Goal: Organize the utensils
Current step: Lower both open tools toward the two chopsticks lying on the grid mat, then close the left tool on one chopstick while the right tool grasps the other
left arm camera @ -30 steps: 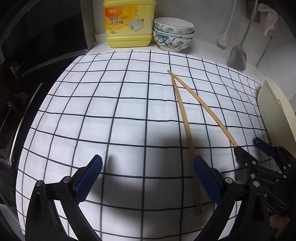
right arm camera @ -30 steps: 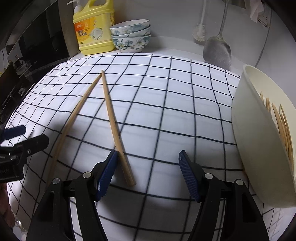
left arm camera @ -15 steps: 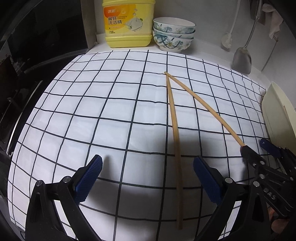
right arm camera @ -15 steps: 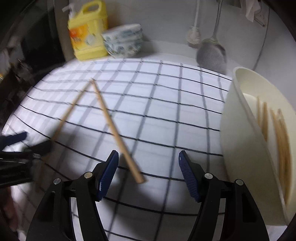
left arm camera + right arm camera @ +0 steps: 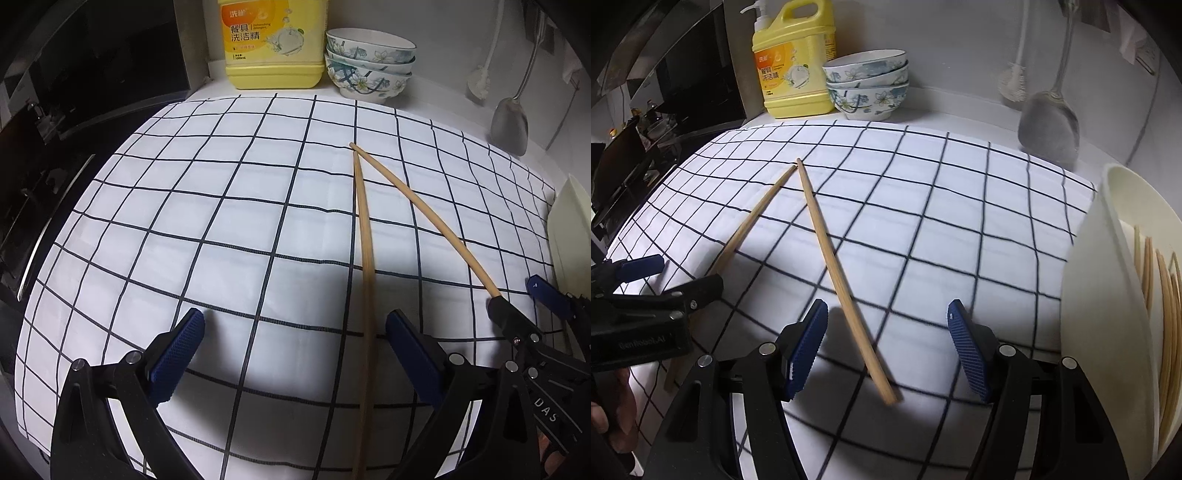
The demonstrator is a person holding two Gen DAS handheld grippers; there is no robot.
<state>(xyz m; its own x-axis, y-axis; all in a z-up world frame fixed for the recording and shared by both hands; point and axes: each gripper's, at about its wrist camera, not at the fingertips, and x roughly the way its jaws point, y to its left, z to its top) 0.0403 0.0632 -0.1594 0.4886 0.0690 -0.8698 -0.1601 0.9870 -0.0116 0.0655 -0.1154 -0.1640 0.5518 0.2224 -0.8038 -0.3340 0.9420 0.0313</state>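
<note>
Two wooden chopsticks lie in a narrow V on the checked cloth (image 5: 221, 229), tips touching at the far end. The left chopstick (image 5: 364, 258) runs between my left gripper's (image 5: 295, 347) open fingers, close to the right one. The right chopstick (image 5: 831, 266) lies between my right gripper's (image 5: 888, 343) open fingers, untouched. In the left wrist view the right chopstick (image 5: 436, 221) ends at the right gripper (image 5: 524, 299). The right wrist view shows the left gripper (image 5: 676, 275) over the left chopstick (image 5: 753, 218). A cream bin (image 5: 1108, 295) at the right holds several chopsticks (image 5: 1160, 295).
A yellow detergent jug (image 5: 273, 44) and stacked floral bowls (image 5: 369, 66) stand at the back wall. A metal ladle (image 5: 1049, 129) and a brush (image 5: 1015, 85) hang at the back right. A dark hob (image 5: 55, 147) borders the cloth on the left. The bin (image 5: 569, 229) stands at the cloth's right edge.
My left gripper has shifted right, so the left chopstick now lies between its fingers instead of under the right one. The right gripper turned slightly; its chopstick's near end sits more centrally.
</note>
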